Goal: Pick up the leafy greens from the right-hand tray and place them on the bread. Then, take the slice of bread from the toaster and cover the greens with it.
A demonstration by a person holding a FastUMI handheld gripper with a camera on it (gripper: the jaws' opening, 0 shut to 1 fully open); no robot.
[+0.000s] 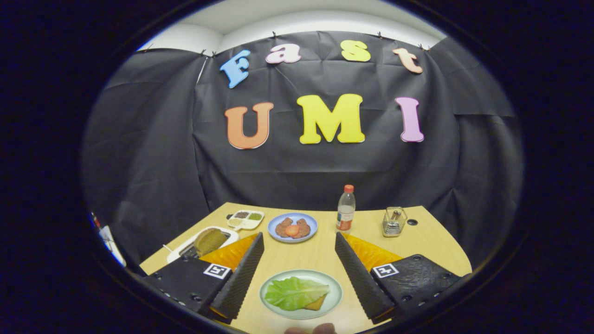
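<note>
A leafy green [294,292] lies on a slice of bread [317,304], of which a corner shows under the leaf. Both rest on a pale green plate [335,297] on the wooden table, between my fingers and near their bases. My gripper [299,237] is open with nothing held, its fingers spread on either side of the plate and above the table. To the left, beyond the left finger, a white toaster [185,248] holds a brown slice of bread [209,240] sticking up from it.
A blue plate [310,234] with two patties and a tomato slice sits just ahead of the fingertips. Behind it are a small sectioned tray [245,219], a clear bottle [345,209] with an orange cap and a metal rack [394,221]. A person's fingertips [311,329] show at the near table edge.
</note>
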